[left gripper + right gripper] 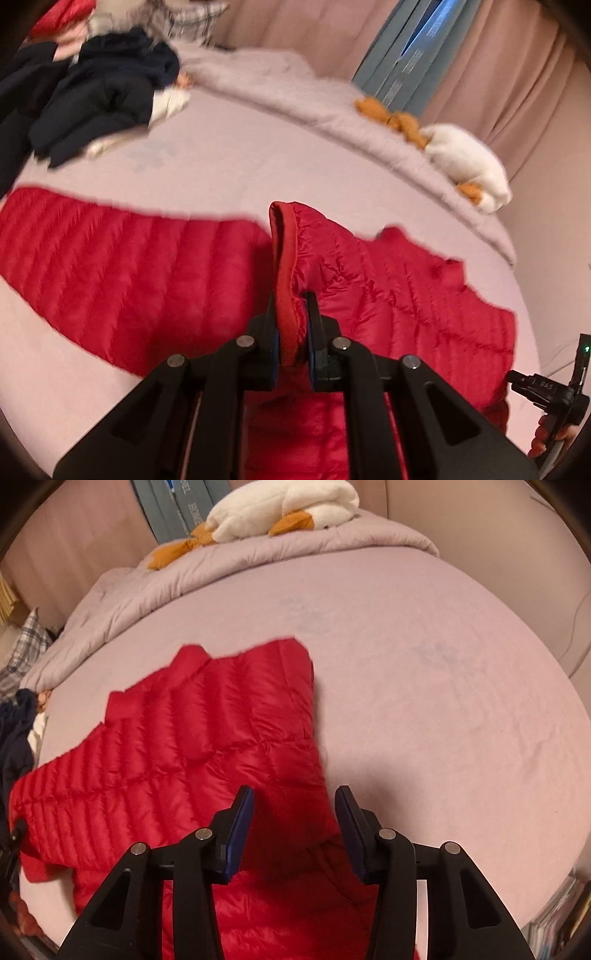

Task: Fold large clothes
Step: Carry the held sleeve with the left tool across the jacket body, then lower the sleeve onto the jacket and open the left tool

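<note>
Left tool [291,325] pinching red jacket [129,266]; right tool [293,805] spread, plush duck [280,506] beyond.

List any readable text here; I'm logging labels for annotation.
Blue-grey panels by the curtain: white lettering, too blurred to read.
Handle of the right claw, seen from the left wrist: small print, perhaps "DAS", not surely legible.
Red down jacket: no text visible.

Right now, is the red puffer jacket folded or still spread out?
Partly folded. The red puffer jacket lies mostly flat on the bed, while the left gripper pinches a lifted edge.
</note>
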A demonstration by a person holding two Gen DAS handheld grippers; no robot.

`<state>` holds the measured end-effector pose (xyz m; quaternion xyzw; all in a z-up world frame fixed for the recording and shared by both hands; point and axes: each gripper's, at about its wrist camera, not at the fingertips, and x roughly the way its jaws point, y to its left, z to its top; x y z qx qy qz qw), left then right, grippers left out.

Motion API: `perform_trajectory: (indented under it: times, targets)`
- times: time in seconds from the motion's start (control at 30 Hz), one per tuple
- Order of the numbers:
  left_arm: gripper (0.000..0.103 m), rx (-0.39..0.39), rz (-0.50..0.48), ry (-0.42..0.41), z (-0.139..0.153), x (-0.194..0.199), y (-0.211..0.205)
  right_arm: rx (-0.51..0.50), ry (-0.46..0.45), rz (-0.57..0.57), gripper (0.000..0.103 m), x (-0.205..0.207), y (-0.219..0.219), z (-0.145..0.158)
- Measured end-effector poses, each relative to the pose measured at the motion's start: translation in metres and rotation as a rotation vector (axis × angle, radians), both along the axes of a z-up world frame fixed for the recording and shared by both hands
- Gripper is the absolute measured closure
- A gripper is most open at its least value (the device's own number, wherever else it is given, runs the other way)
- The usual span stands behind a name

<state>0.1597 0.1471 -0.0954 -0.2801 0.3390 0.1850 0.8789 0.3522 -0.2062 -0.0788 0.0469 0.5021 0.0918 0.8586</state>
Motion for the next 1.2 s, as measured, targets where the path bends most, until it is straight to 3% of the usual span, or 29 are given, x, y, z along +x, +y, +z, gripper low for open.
perform_trajectory:
  times: [0.2,0.4,0.63,0.9,1.07,1.2]
  targets:
    - [0.093,-0.043,-0.007,0.032,-0.024,0.005,0.017,-0.092,0.010,0.004,0.057,0.000,0.013,-0.021]
    - [0.092,0.021,-0.022,0.080,-0.039,0.012,0.009,-0.127,0.018,-0.009,0.057,0.001,0.012,-0.031]
    - [0.090,-0.065,0.005,0.100,-0.055,0.017,0.020,-0.114,0.022,-0.005,0.057,0.000,0.002,-0.034]
    - [0.084,-0.082,0.019,0.124,-0.043,0.012,0.016,-0.089,-0.003,0.010,0.057,-0.002,0.001,-0.040]
    - [0.072,0.001,0.059,0.131,-0.016,-0.004,-0.002,-0.112,-0.062,0.038,0.057,-0.021,-0.010,-0.029]
    - [0.063,0.007,0.092,0.092,0.006,-0.021,-0.013,-0.046,-0.105,0.070,0.057,-0.036,-0.026,-0.011]
